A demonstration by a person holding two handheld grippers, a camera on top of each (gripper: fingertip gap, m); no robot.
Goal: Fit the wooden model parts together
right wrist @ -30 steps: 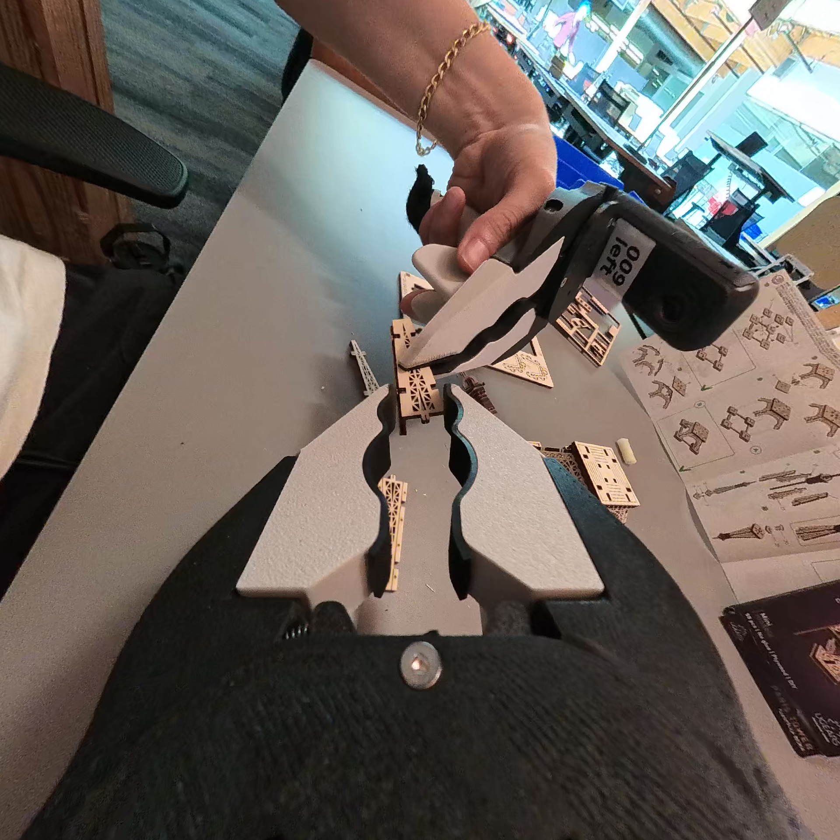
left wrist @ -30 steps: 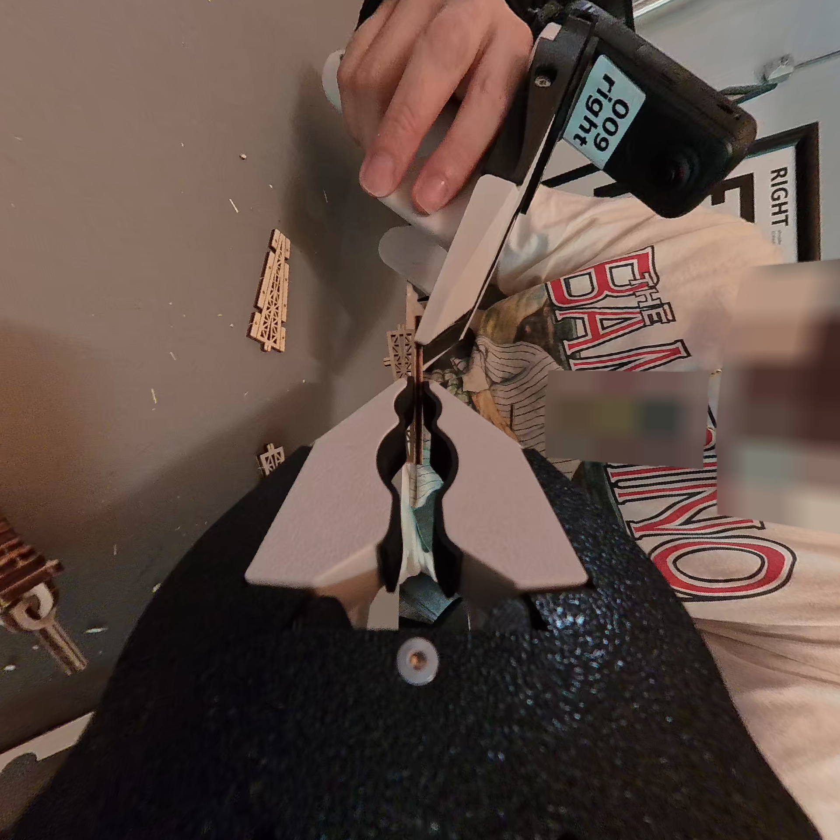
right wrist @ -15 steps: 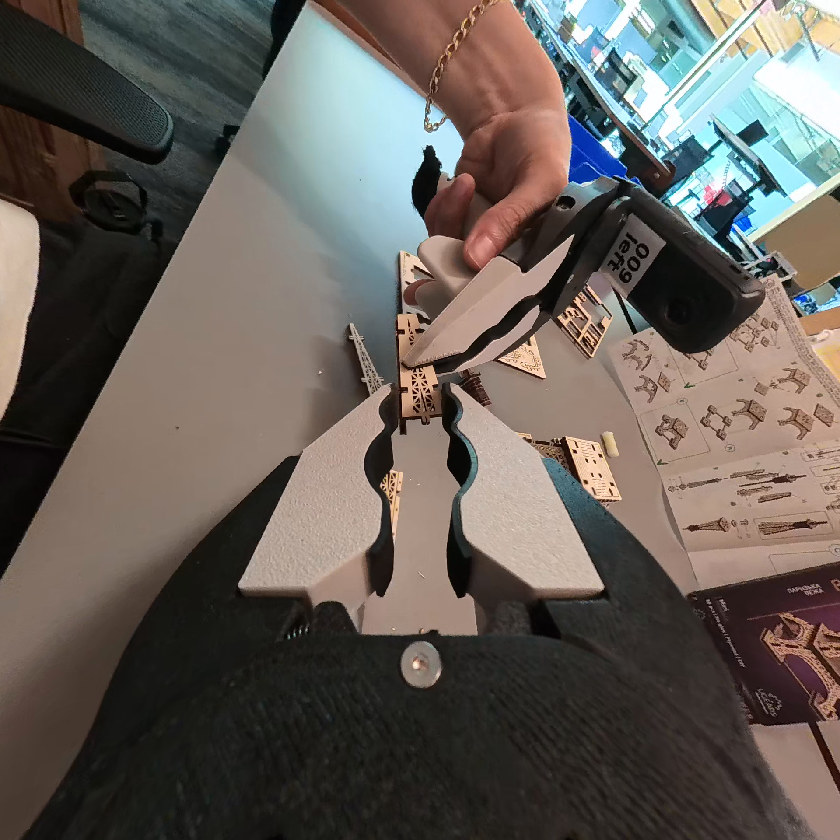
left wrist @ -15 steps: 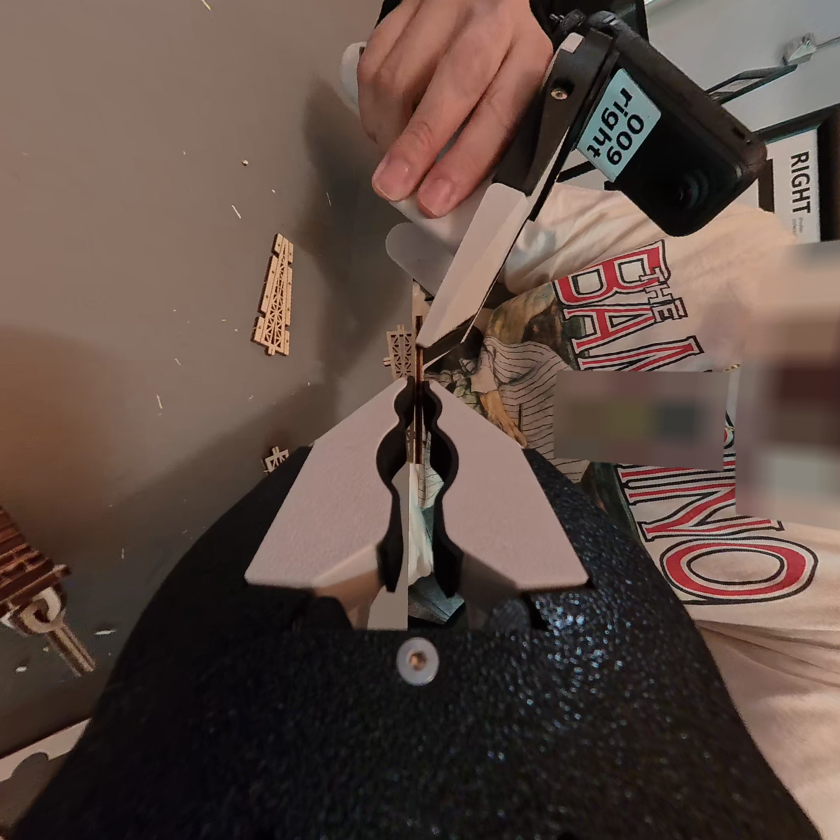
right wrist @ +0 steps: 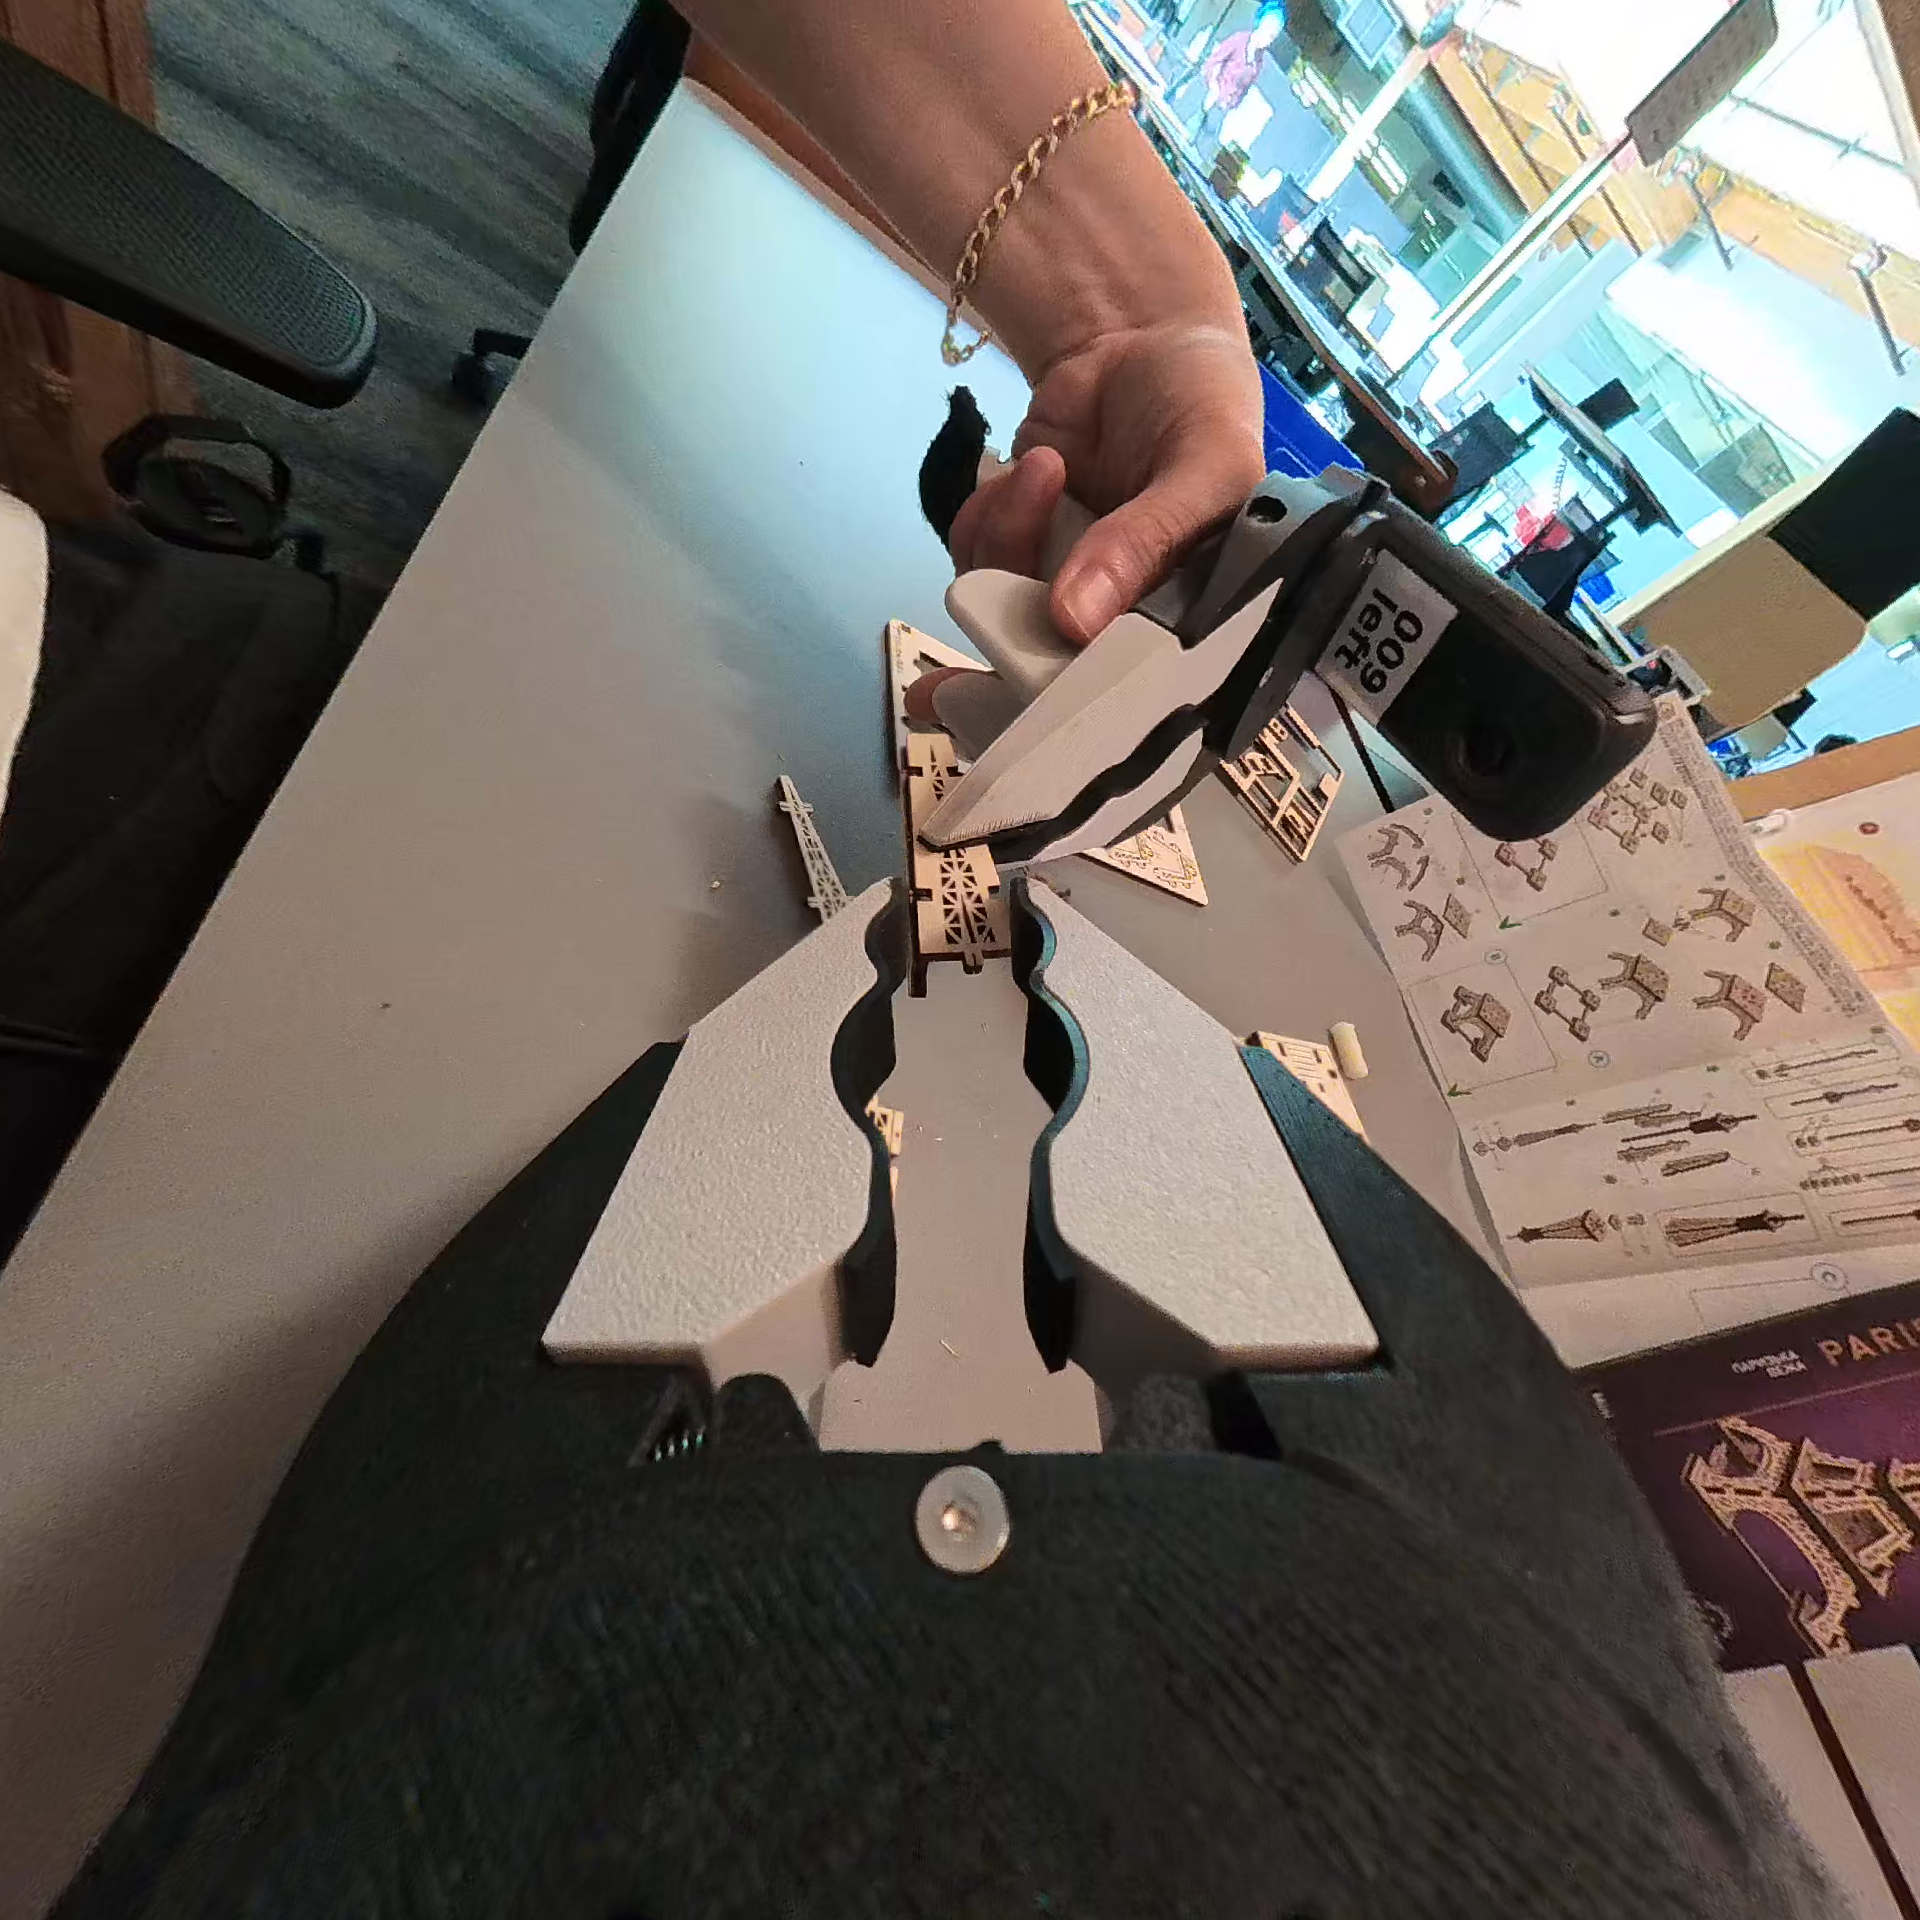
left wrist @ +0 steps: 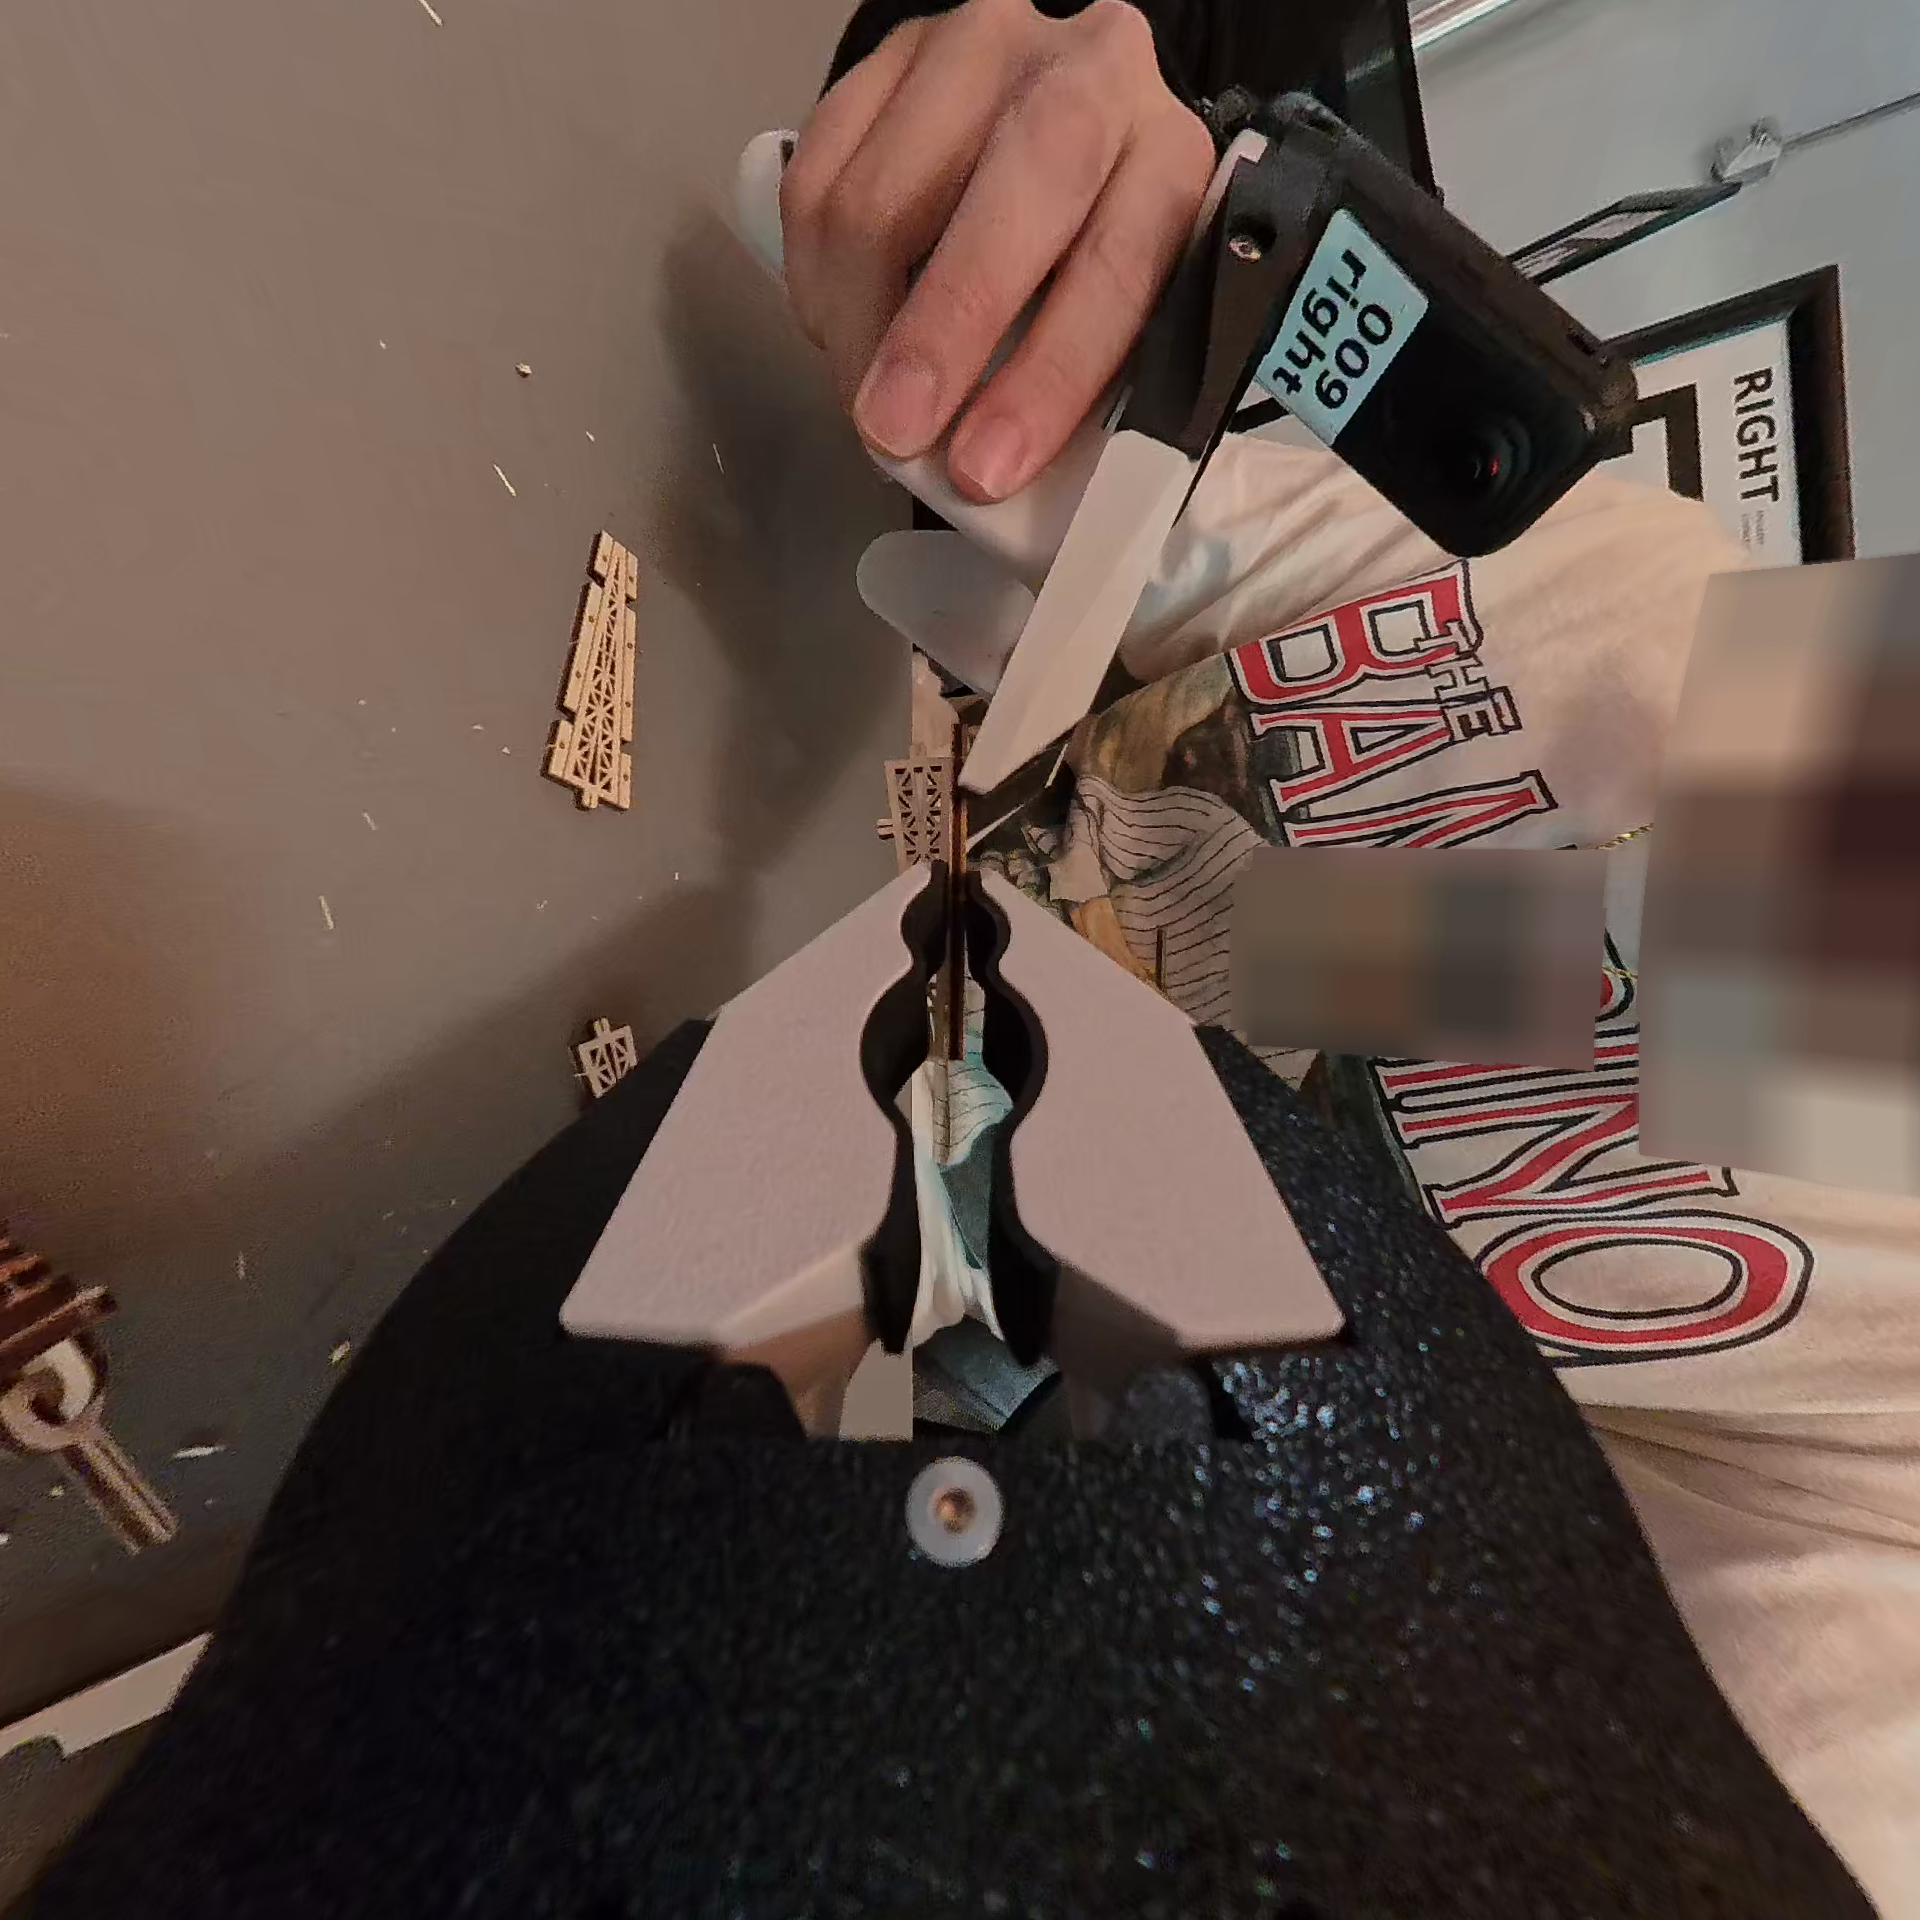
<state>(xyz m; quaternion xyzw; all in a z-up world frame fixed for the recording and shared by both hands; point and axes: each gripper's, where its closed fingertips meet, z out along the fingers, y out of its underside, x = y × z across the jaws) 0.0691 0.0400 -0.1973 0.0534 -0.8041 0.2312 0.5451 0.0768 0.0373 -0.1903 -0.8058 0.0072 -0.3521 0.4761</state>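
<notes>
My left gripper (left wrist: 951, 883) is shut on a thin wooden part (left wrist: 951, 966) seen edge-on, held up off the grey table (left wrist: 312, 416). A pale lattice panel (left wrist: 920, 816) stands at right angles to it. My right gripper (right wrist: 956, 899) is shut on that lattice panel (right wrist: 961, 914), one fingertip on each side edge. In the right wrist view the left gripper (right wrist: 940, 831) comes in from the upper right and pinches the same assembly just above my tips. In the left wrist view the right gripper (left wrist: 977, 784) reaches down from above. A hand holds each gripper.
Loose wooden parts lie on the table: a lattice strip (left wrist: 594, 675), a small piece (left wrist: 606, 1055), a spire (right wrist: 810, 852), a triangular plate (right wrist: 1153, 862) and a cut-out sheet (right wrist: 1278, 779). An instruction sheet (right wrist: 1662, 1039) and a purple box (right wrist: 1766, 1507) lie at the right. A chair armrest (right wrist: 177, 260) is left. Less than 4 cm separates the two grippers' tips.
Both grippers keep their hold on the joined parts. The pair has shifted slightly over the table, and the loose strip under my right gripper has slid mostly behind its left finger.
</notes>
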